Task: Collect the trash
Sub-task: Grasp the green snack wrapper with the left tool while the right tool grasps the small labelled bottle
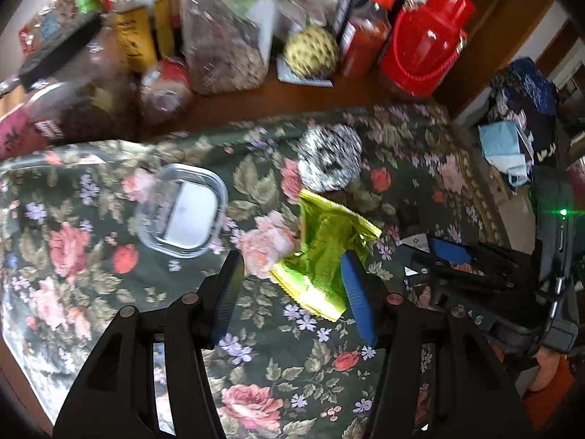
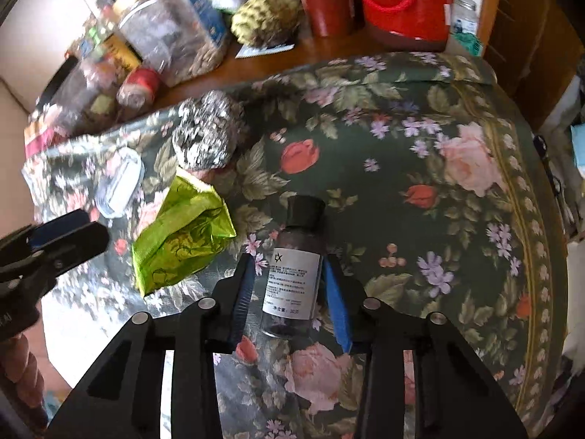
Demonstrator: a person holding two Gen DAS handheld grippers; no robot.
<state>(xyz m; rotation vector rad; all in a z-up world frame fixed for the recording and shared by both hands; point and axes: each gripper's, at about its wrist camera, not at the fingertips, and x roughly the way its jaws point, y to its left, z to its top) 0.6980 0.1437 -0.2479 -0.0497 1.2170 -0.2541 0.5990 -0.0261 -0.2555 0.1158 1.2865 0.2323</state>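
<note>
Left wrist view. We log the left tool [image 1: 292, 278] with jaws wide apart over the floral bench [image 1: 91, 256], gripping nothing. The green wrapper [image 1: 321, 252] lies at its right finger, possibly touching. Beyond it: foil wad [image 1: 329, 157]; to the left, a clear tub [image 1: 182, 216]. We judge this the approach step; next, shift right to straddle the wrapper, then close.

Right wrist view. The right tool [image 2: 289, 285] brackets a small bottle [image 2: 294, 267] lying on the bench; whether the pads already press it, we cannot tell. Only this view shows the bottle fully; the left view shows only its label corner. The clear tub shows plainly only in the left view.
</note>
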